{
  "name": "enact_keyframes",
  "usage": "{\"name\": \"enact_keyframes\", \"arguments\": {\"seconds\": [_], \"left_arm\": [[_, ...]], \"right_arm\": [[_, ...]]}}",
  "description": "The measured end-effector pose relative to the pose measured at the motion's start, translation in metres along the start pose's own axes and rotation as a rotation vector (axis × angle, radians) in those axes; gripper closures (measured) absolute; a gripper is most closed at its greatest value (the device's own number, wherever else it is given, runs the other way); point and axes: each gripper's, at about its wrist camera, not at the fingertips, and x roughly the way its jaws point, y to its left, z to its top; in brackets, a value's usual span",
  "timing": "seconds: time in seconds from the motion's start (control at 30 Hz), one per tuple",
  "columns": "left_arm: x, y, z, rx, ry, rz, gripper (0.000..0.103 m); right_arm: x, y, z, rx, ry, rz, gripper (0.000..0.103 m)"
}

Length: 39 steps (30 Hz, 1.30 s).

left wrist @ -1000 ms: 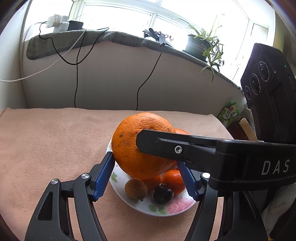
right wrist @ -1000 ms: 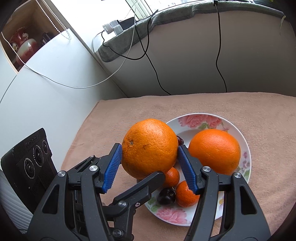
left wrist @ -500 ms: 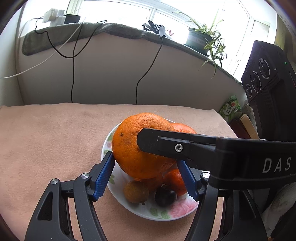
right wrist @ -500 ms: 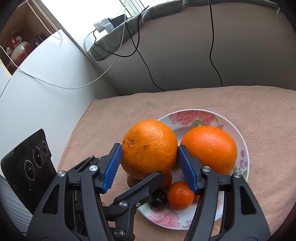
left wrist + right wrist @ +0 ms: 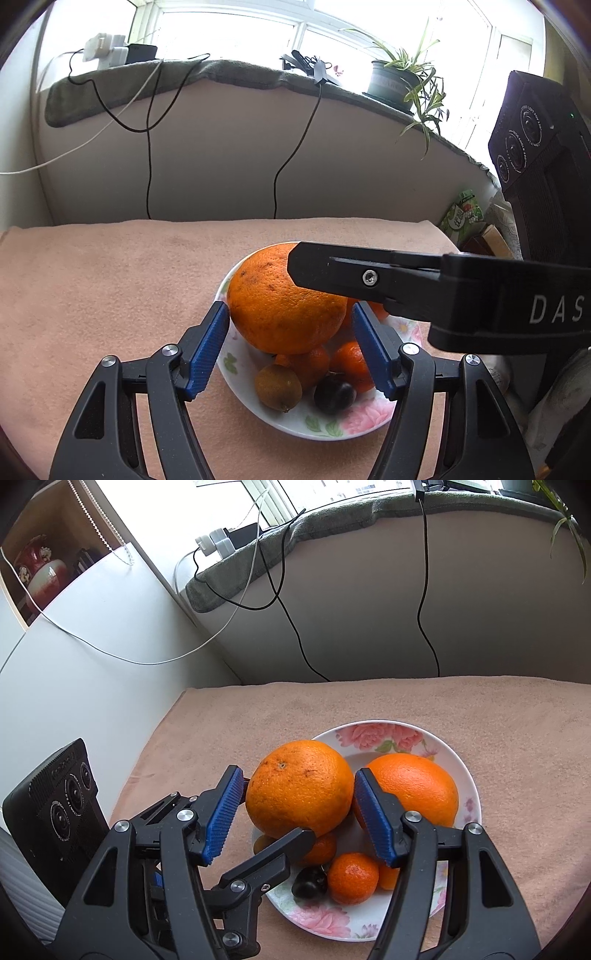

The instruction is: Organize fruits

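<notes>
Both grippers were on the same fruit. The big orange [image 5: 280, 314] sat dead ahead of each one, right between the pads, perched at the left side of the flowered plate [image 5: 461, 775] on top of the smaller fruit. The plate sat on the pink cloth [image 5: 110, 295].

The right gripper [image 5: 298, 775] straddled the orange, and its jaws were opening. A sliver of gap showed at each blue pad, so it looked like a release rather than a squeeze. The left gripper [image 5: 290, 312] stood about half wide around the same orange. Its left pad was just against the peel and its right pad a hair clear, so I judged it wasn't clamped.

The orange was round, with no long axis to line up on. Neither hand was nearer, so the next move turned on which pair of jaws took the weight.

A second orange [image 5: 410, 790] lay just beside it on the right, close behind the right gripper's outer pad. Two tangerines [image 5: 352, 878], a dark plum [image 5: 308, 884] and a brownish fruit [image 5: 277, 386] crowded the near rim.

The underside of the big orange was hidden, so I couldn't tell whether it had fully settled. A finger of the right gripper crossed the left view and covered the orange's upper right.
</notes>
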Motion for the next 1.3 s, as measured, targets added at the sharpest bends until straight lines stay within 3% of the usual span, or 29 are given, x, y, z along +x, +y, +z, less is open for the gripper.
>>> {"name": "enact_keyframes", "arguments": {"seconds": [0.8,0.9,1.13,1.23,1.3], "left_arm": [[-0.031,0.006,-0.023,0.01,0.012,0.054,0.03],[-0.039,0.004,-0.028,0.01,0.006,0.063,0.023],[-0.062,0.003,-0.035,-0.003,-0.027,0.098,0.023],[-0.073,0.0,-0.037,-0.009,-0.046,0.11,0.023],[-0.081,-0.004,-0.039,-0.007,-0.063,0.122,0.023]], "right_arm": [[-0.026,0.001,-0.024,-0.044,-0.055,-0.073,0.03],[-0.034,0.001,-0.03,-0.062,-0.075,-0.108,0.03],[-0.061,-0.001,-0.049,-0.073,-0.171,-0.141,0.029],[-0.075,0.001,-0.06,-0.072,-0.228,-0.164,0.013],[-0.084,0.004,-0.066,-0.08,-0.258,-0.202,0.011]]}}
